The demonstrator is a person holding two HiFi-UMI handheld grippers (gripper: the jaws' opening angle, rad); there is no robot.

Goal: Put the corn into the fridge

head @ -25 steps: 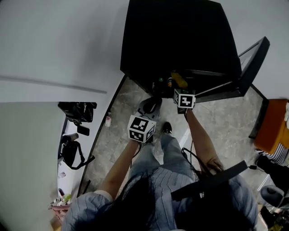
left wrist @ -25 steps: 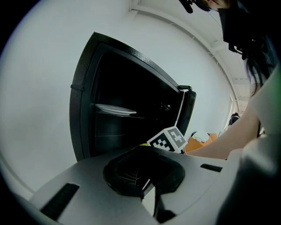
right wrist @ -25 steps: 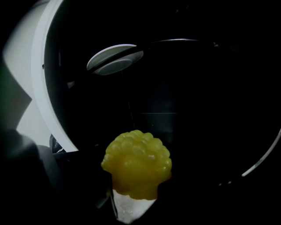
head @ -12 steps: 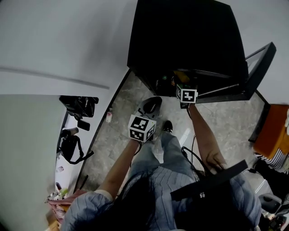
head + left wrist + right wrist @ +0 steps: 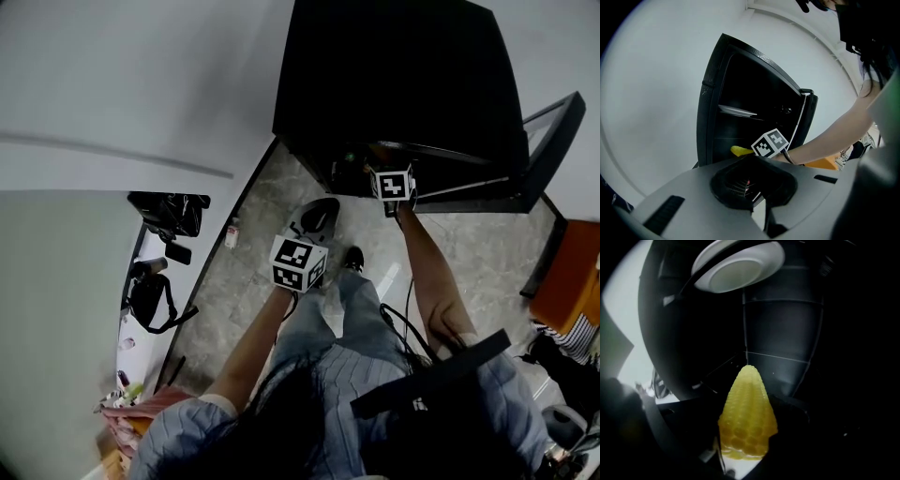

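Right tongs [image 5: 745, 444] clamped on corn [image 5: 747, 411] at thick end, tip inside fridge [image 5: 787, 333]. Judged light, stiff, knobbly; butt grip suits. Left tongs [image 5: 759, 208] together, empty.

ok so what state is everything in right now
fridge door, open
corn, gripped at its base, tip pointing into the fridge
right gripper, shut on the corn
left gripper, shut, empty, short of the fridge
plate, lying high inside the fridge
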